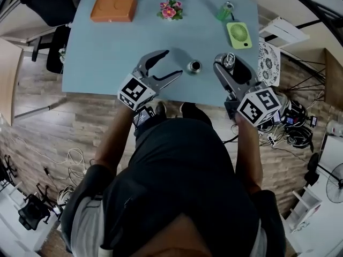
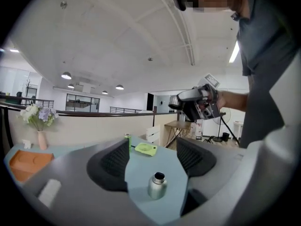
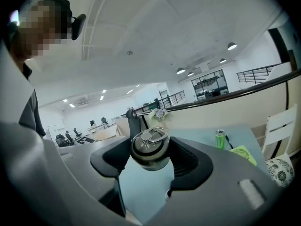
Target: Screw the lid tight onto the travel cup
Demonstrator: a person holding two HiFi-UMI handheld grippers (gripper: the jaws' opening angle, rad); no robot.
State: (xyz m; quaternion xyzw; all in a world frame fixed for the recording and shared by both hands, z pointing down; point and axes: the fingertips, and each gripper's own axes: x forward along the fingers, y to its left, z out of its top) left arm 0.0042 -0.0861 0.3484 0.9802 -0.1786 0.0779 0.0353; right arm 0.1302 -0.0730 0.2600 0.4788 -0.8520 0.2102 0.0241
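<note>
— While the left gripper is hanging with its jaws spread wide, is anything sitting between them?
— Nothing is touching them. The small steel travel cup is standing upright and uncapped on the pale blue table, just at three o'clock of the jaw tips.
— And what is the right gripper doing?
— It is pinching the round silvery metal lid by its sides, holding it clear of the table at three o'clock of the cup, apart from it. A flat lime-green fan is lying at twelve o'clock of the lid
</note>
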